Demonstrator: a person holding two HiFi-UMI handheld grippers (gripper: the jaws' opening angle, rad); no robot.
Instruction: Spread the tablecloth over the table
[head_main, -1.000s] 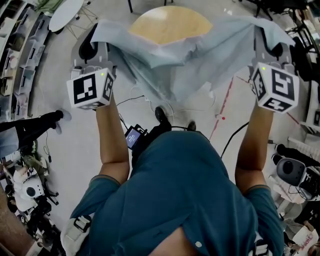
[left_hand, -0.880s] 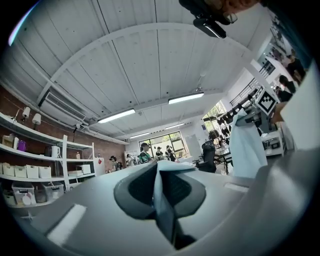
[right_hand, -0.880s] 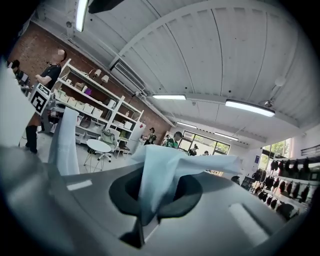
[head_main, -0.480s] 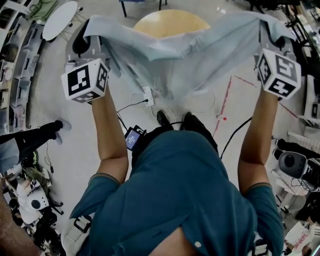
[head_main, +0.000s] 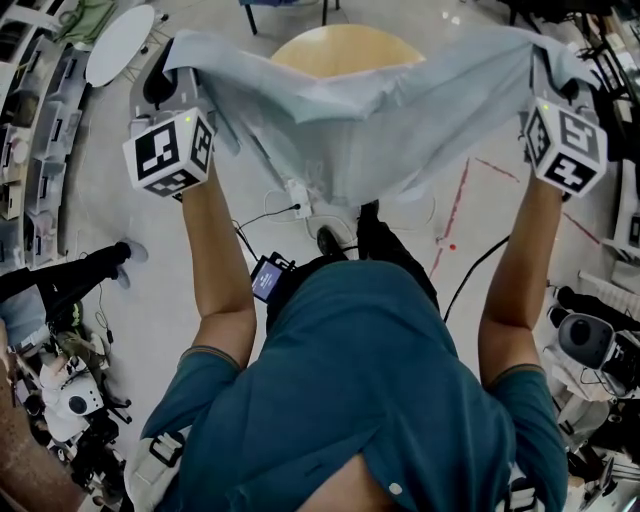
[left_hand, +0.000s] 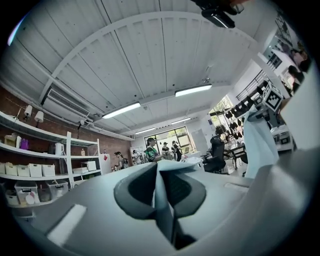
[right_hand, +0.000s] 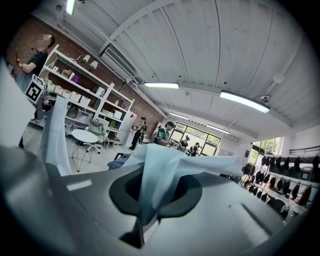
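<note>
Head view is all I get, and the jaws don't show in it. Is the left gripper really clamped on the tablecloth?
Observer: Yes. The left gripper view shows the left gripper with its jaws together on a thin fold of the tablecloth.
Operator: And the right one?
Observer: The right gripper view shows the right gripper shut on a thicker bunch that puffs out past its pads.
Operator: Anyone ahead?
Observer: People stand far back by the windows.

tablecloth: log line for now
pale blue tablecloth: stretched aloft | left gripper, right gripper: shut on it | round wooden table: uncovered
</note>
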